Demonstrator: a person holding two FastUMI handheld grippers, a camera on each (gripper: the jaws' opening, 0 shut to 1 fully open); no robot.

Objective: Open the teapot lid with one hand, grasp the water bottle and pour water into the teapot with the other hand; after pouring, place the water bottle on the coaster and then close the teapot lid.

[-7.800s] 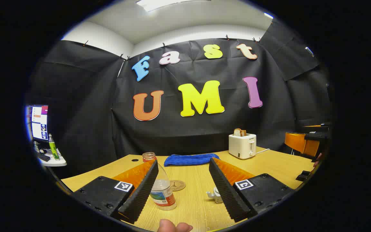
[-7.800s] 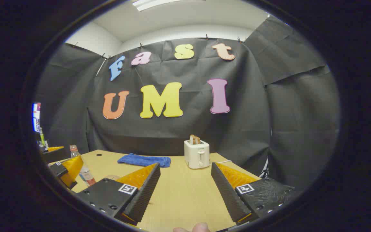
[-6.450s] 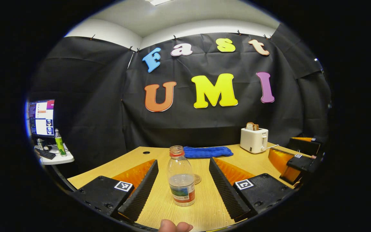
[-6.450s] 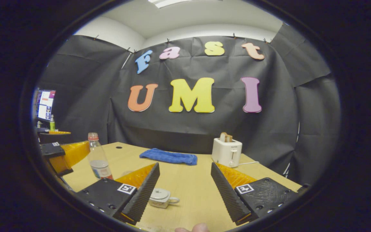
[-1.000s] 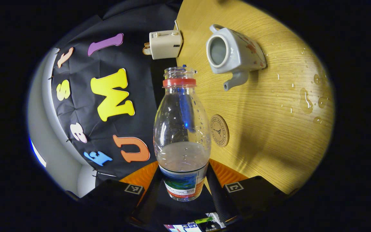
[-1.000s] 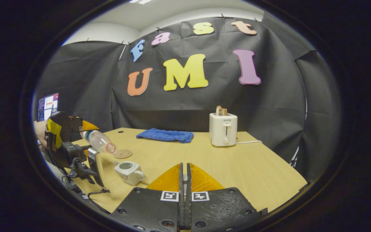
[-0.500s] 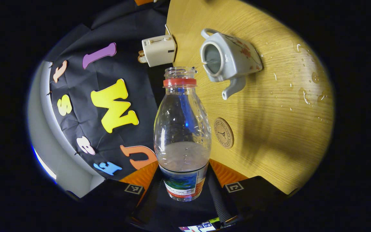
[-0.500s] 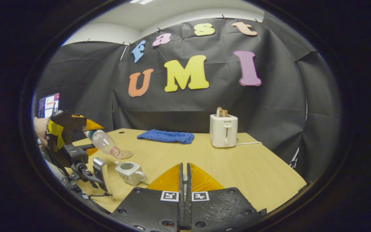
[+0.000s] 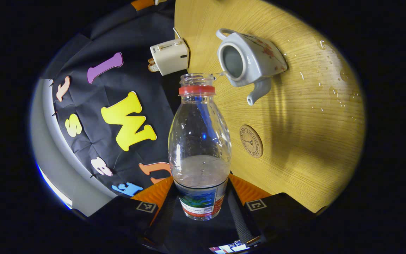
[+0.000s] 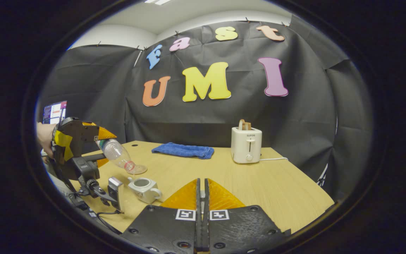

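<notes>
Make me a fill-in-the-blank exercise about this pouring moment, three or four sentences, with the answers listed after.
1. The left gripper holds the water bottle tilted, its mouth toward the open ______.
2. Bread sticks out of the white ______ at the far side of the table.
3. The round coaster has ______ standing on it.
4. The right gripper's jaws are ______.

Missing words: teapot; toaster; nothing; shut
</notes>
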